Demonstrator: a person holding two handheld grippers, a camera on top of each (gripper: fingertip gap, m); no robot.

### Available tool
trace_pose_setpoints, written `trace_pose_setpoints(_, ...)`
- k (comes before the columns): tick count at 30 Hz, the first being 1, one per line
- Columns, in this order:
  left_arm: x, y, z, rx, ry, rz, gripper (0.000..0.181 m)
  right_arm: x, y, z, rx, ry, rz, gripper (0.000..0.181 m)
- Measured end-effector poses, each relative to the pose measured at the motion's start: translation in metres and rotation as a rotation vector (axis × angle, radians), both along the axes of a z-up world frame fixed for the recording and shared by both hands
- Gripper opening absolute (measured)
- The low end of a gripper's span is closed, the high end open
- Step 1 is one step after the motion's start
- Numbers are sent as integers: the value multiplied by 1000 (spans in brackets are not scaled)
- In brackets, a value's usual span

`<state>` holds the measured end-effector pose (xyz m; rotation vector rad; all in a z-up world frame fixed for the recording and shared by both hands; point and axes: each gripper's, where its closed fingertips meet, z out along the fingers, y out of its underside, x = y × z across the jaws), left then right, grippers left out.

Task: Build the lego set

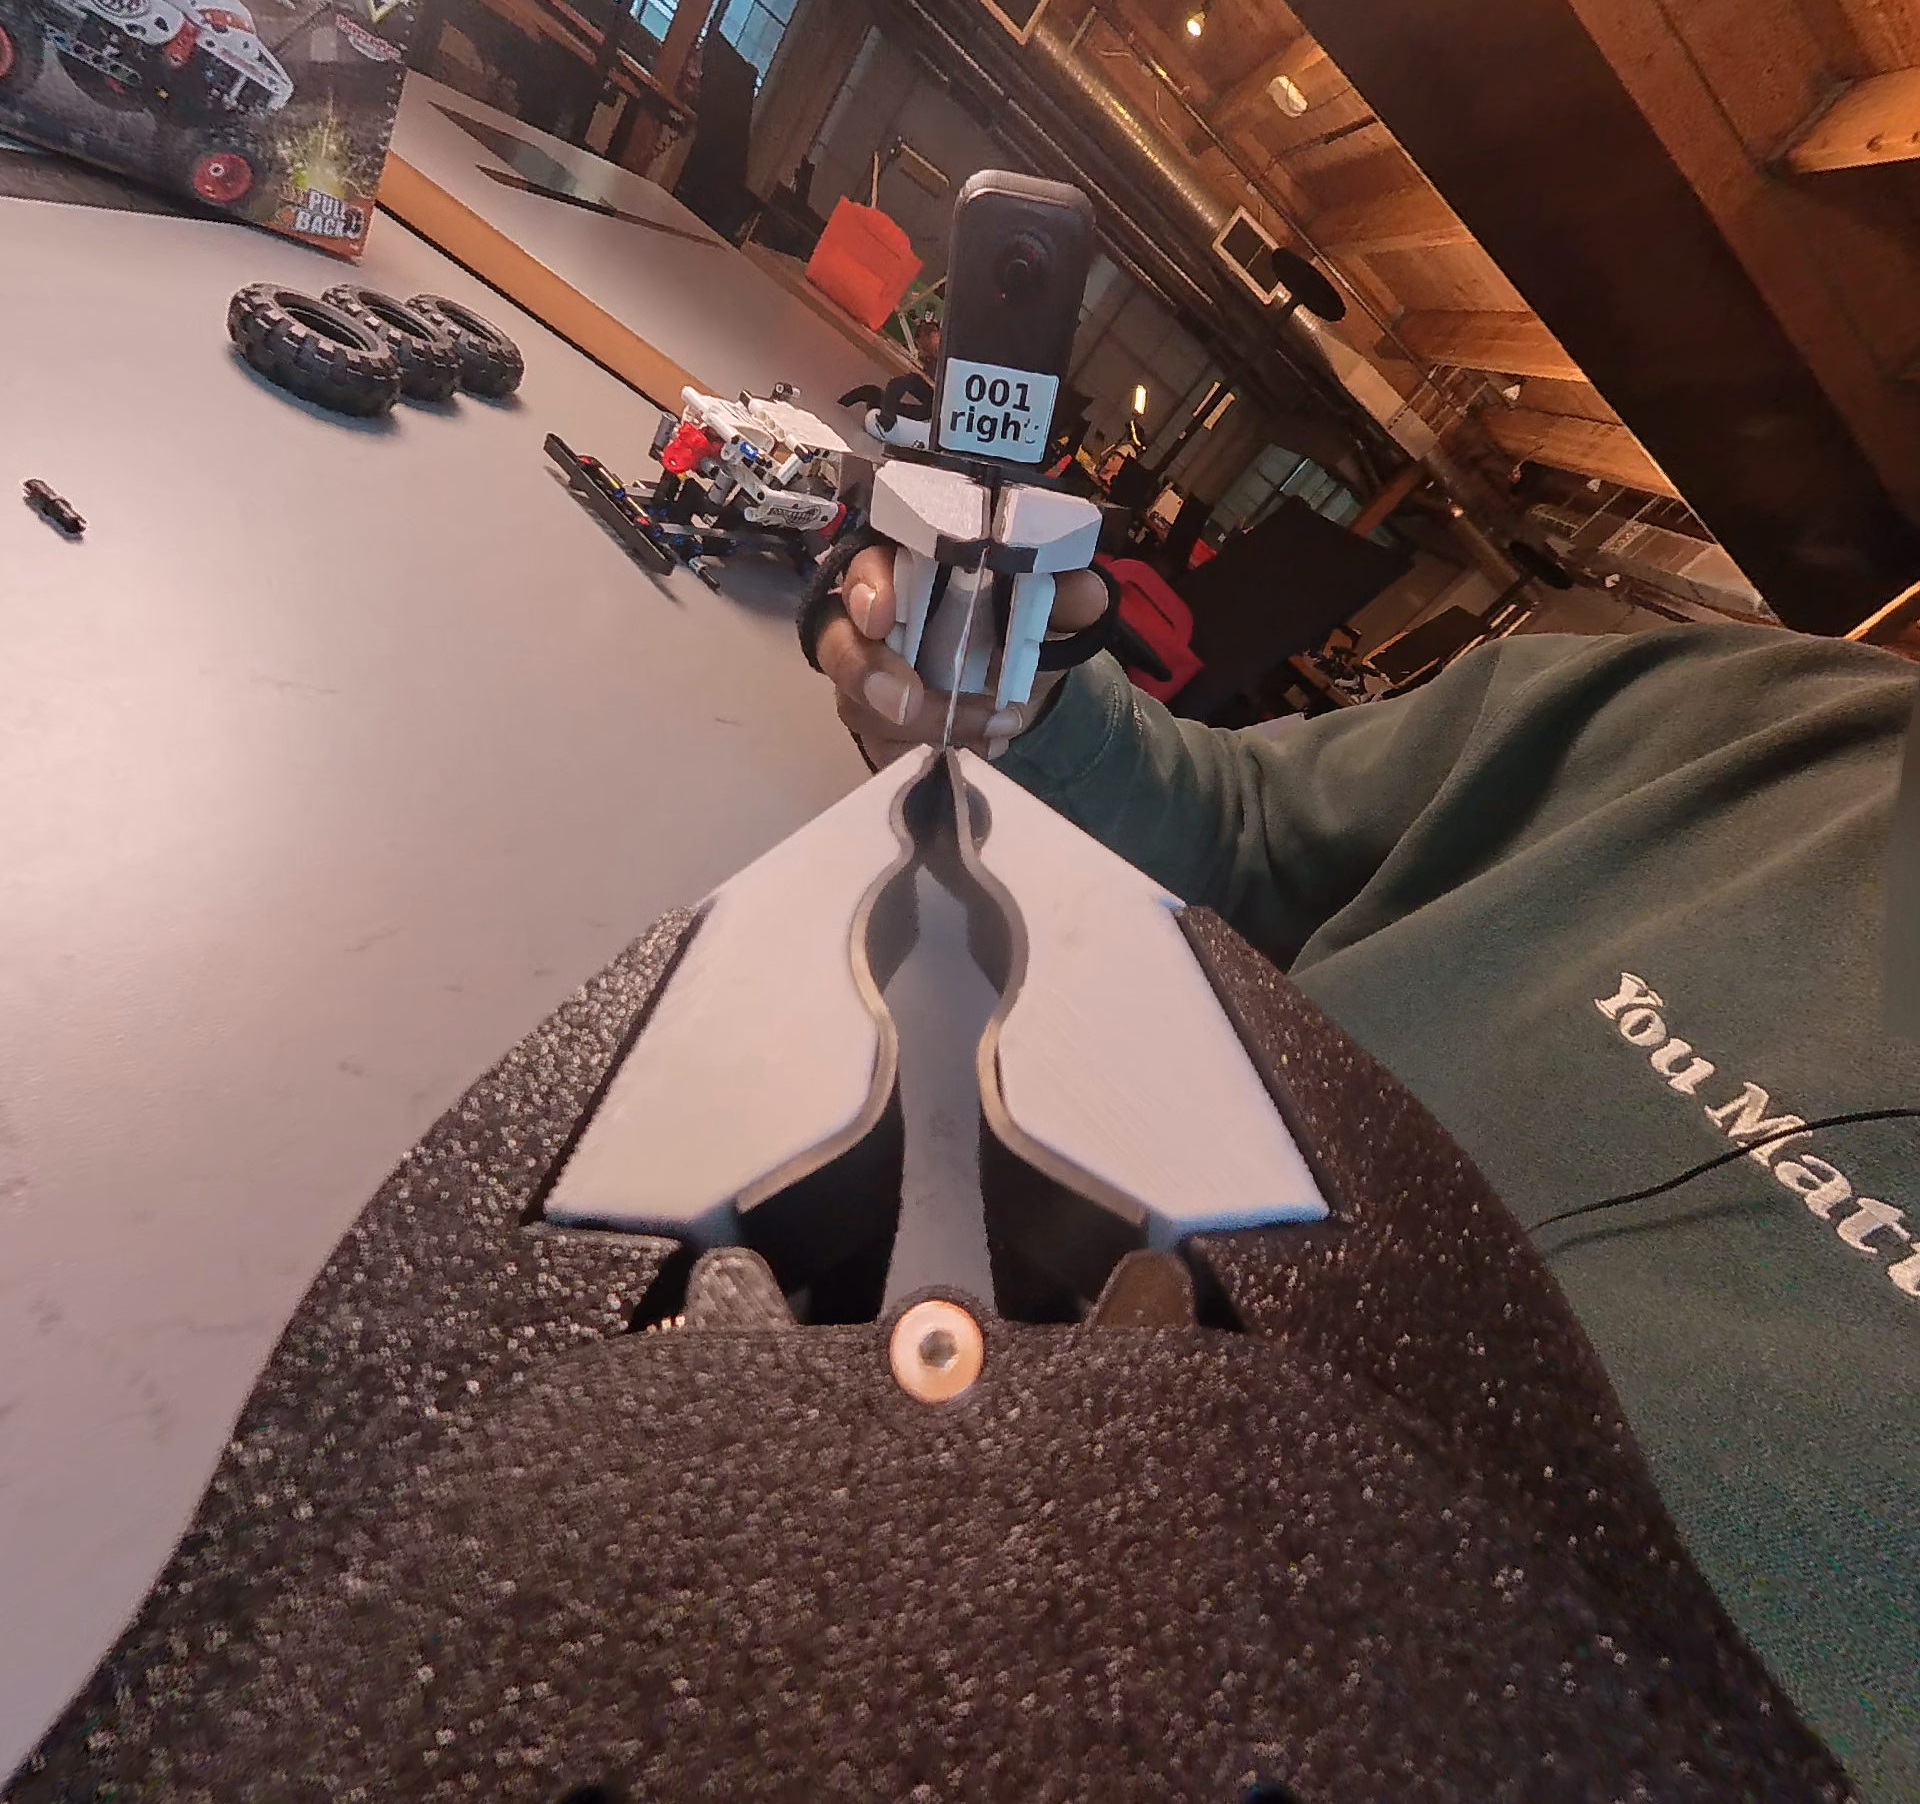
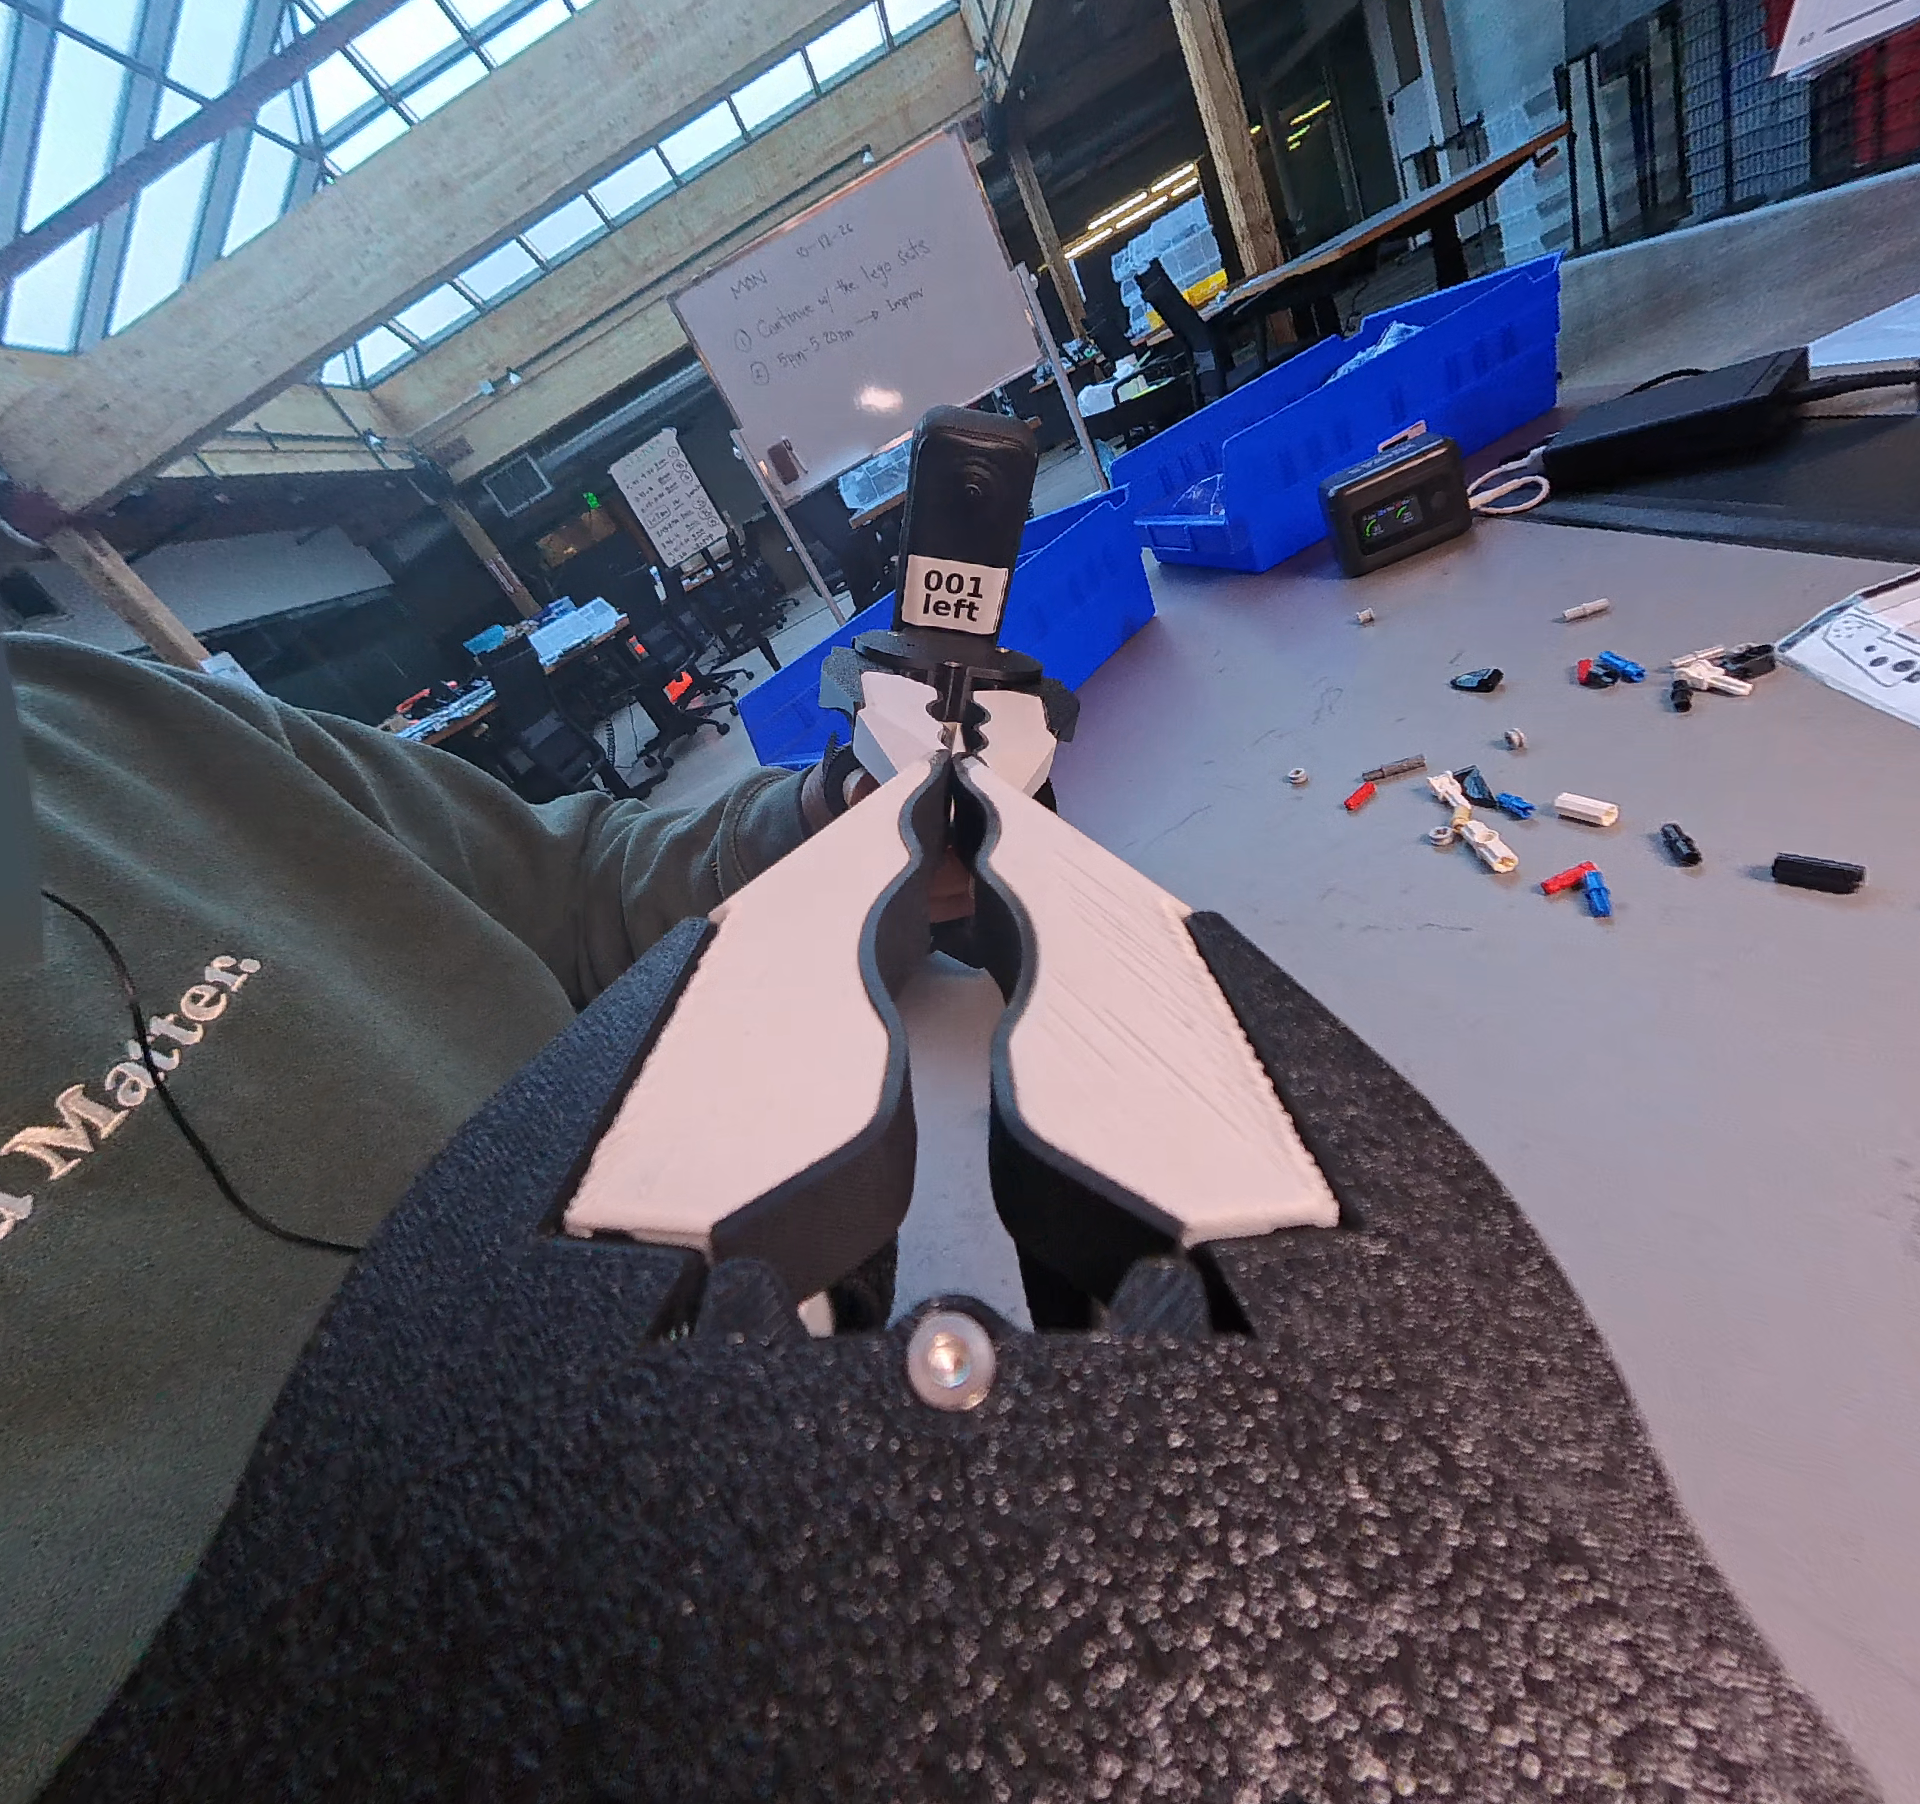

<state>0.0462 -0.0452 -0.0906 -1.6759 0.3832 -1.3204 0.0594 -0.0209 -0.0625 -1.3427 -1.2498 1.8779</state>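
Note:
My left gripper (image 1: 943, 757) and my right gripper (image 2: 951, 762) point at each other, tip to tip, above the grey table (image 1: 312, 767). A thin white sheet (image 1: 961, 653), seen edge-on as a fine line, runs from the shut jaws of the right gripper (image 1: 980, 549) to my left gripper's closed tips. In the right wrist view the sheet (image 2: 948, 738) shows as a sliver between the left gripper's (image 2: 951, 715) shut fingers and my right tips. What the sheet is cannot be told. The partly built white lego truck (image 1: 748, 476) stands on the table behind the right gripper.
Three black tyres (image 1: 374, 352) and a small black pin (image 1: 54, 505) lie left of the truck, with the set's box (image 1: 208, 40) behind. Loose lego pieces (image 2: 1475, 819), blue bins (image 2: 1351, 424), a black device (image 2: 1397, 505) and a printed page (image 2: 1860, 648) lie to the right. A person's green sleeve (image 1: 1455, 871) is close. My hands' fingertips stand some 5 centimeters from each other.

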Motion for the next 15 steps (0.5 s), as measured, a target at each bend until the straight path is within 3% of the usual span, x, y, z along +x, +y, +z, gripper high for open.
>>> trace_pose_setpoints(8,-9,1,-2,-31,30,11,0,-2,-1,-11,69,-57,-5,0)
trace_pose_setpoints(12,-24,0,-11,-63,135,31,0,5,-11,-30,245,-148,73,29)
trace_pose_setpoints(15,-33,-7,-23,-106,224,9,0,15,-17,-61,427,-276,166,30)
